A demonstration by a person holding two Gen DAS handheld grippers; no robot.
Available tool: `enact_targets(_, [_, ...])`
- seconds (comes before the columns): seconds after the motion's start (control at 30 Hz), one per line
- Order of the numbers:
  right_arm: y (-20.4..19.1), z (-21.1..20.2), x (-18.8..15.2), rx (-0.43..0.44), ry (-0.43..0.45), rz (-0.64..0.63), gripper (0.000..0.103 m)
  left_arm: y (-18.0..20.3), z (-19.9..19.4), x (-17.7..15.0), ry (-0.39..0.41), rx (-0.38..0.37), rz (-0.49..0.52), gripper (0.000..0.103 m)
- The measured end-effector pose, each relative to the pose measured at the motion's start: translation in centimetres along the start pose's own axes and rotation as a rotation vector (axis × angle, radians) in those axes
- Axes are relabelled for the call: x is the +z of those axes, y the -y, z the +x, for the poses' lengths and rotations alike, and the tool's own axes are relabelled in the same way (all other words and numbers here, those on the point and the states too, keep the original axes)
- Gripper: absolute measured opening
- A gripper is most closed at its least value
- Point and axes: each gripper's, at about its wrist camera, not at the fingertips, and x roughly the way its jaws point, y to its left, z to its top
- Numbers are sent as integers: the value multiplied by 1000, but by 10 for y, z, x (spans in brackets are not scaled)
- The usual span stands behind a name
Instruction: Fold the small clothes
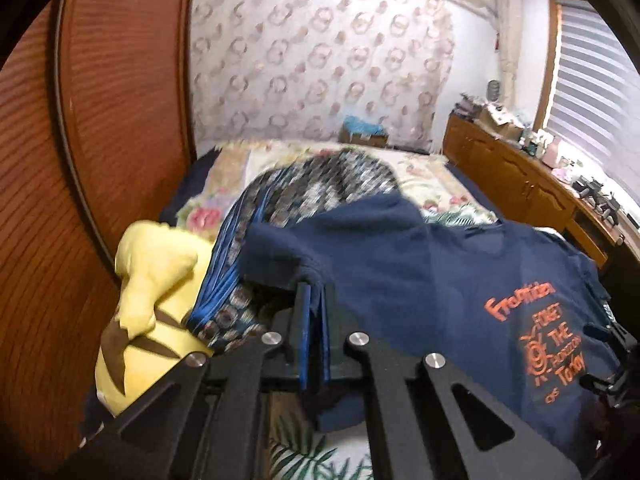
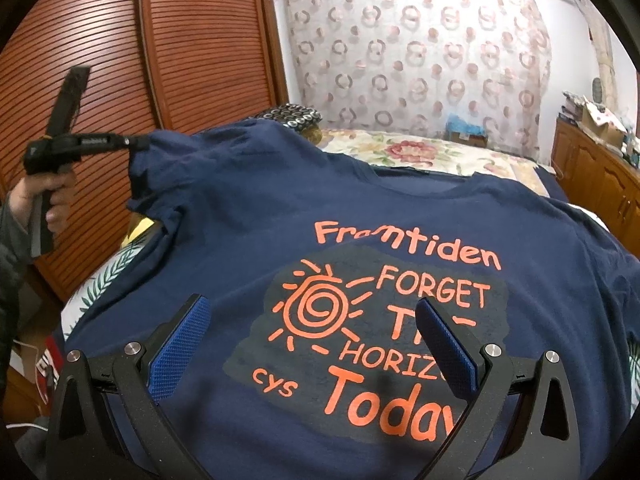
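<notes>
The patterned garment (image 1: 320,184) behind the navy T-shirt (image 2: 360,208) is smeared with blur; the shirt's hem runs off the bottom edge, and it hides most of the yellow plush (image 2: 138,229).

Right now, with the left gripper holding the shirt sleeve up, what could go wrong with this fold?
1. The left gripper pinches only a small bunch of the sleeve; it may slip out mid-fold.
2. The right gripper hangs open over the shirt print, pinning nothing, so the whole shirt may drag along.
3. The patterned cloth and yellow toy lie close by and could get swept in.
</notes>
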Motion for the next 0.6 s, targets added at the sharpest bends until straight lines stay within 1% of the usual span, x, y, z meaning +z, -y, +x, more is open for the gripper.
enact_targets(0.07, [2, -1, 0, -4, 2, 3, 103, 14, -9, 8, 29, -20, 25, 0])
enact_targets(0.13, [5, -2, 0, -6, 4, 9, 103, 25, -11, 17, 42, -38, 43, 0])
enact_targets(0.23, [10, -5, 0, -13, 9, 19, 103, 53, -12, 30, 58, -80, 89, 0])
enact_targets(0.37, [19, -10, -1, -24, 17, 37, 103, 88, -10, 40, 62, -117, 140, 0])
enact_targets(0.43, [23, -13, -2, -31, 22, 46, 103, 108, -6, 43, 51, -145, 160, 1])
enact_targets(0.5, [28, -15, -4, -38, 24, 55, 103, 125, -3, 43, 42, -181, 177, 6])
enact_targets(0.53, [30, -16, -4, -41, 25, 60, 103, 129, -2, 41, 42, -187, 183, 8])
enact_targets(0.6, [35, -18, -5, -47, 24, 68, 103, 139, -3, 38, 31, -199, 197, 16])
